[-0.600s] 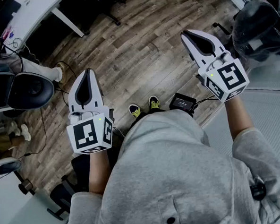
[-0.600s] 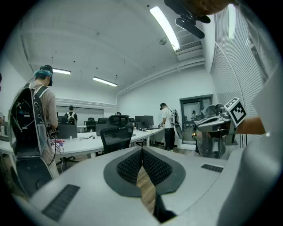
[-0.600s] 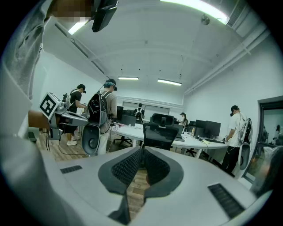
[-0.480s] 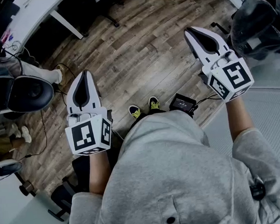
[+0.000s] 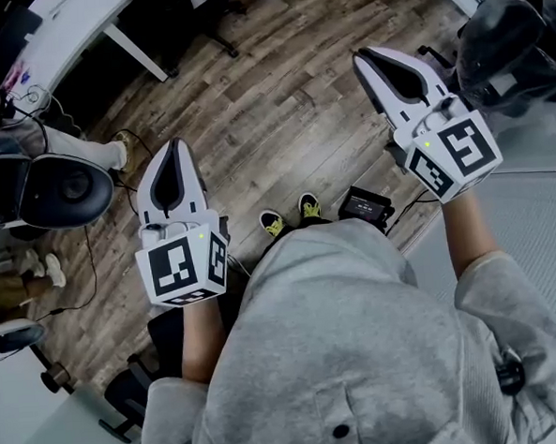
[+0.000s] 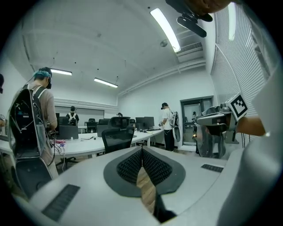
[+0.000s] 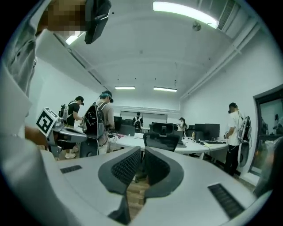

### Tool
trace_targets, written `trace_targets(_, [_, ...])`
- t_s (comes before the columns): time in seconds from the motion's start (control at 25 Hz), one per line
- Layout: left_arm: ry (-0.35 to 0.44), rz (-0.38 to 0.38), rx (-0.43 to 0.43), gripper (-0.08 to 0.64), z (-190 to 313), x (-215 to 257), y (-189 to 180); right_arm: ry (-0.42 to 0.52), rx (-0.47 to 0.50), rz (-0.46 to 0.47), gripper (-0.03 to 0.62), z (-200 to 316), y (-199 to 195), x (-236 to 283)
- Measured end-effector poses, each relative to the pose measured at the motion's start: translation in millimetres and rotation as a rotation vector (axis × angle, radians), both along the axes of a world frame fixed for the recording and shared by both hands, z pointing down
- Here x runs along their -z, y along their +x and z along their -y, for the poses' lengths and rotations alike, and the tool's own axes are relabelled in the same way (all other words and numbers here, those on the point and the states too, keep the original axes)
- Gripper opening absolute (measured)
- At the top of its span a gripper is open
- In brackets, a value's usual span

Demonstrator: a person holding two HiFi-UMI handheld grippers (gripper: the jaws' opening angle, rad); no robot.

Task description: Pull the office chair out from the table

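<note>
A black office chair point(image 6: 118, 137) stands pushed in at a long white table point(image 6: 84, 145) across the room; the right gripper view shows the same chair point(image 7: 162, 141) and table point(image 7: 194, 146) straight ahead. Both are well beyond my grippers. My left gripper point(image 5: 172, 144) is shut and empty, held out over the wood floor, with its pads meeting point(image 6: 141, 151). My right gripper point(image 5: 363, 59) is also shut with nothing in it, further forward and to the right, and its tips come together point(image 7: 142, 152).
A black box with cables point(image 5: 364, 204) lies on the floor by my feet. A dark chair point(image 5: 511, 43) stands close at the right, another point(image 5: 60, 187) at the left beside a seated person. People with backpacks point(image 7: 101, 121) stand at the desks.
The right gripper swayed a little to the right and came back left. The left gripper has hardly moved. Both stay shut.
</note>
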State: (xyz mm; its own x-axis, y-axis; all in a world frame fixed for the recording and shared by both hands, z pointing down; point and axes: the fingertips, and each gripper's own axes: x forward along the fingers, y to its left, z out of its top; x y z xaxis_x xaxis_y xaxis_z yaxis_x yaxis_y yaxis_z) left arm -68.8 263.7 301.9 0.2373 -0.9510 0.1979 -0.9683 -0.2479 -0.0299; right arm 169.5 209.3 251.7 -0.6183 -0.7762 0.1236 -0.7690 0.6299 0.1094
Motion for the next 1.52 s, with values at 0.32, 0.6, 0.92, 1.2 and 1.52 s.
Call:
trace_targets(0.32, [0.024, -0.006, 0.025, 0.014, -4.9, 6.4, -28.7, -0.015, -0.015, 0.043, 0.046, -13.0, -42.9, -2.5])
trace_targets(0.6, [0.034, -0.035, 0.034, 0.012, -8.2, 6.5, -56.1, 0.004, -0.012, 0.028, 0.046, -17.8, -76.8, 4.2])
trace_targets(0.92, [0.04, -0.056, 0.018, 0.012, -4.9, 3.8, -67.9, 0.02, -0.014, -0.007, 0.046, -18.8, -96.3, 2.9])
trace_targets(1.2, [0.051, -0.054, 0.001, 0.013, 2.6, 2.9, -63.0, 0.04, -0.009, -0.018, 0.046, -14.9, -98.7, 1.6])
trace_targets(1.52, [0.037, -0.037, -0.006, 0.012, 28.7, 0.8, -65.4, 0.028, 0.005, -0.011, 0.046, 9.1, -108.6, -10.3])
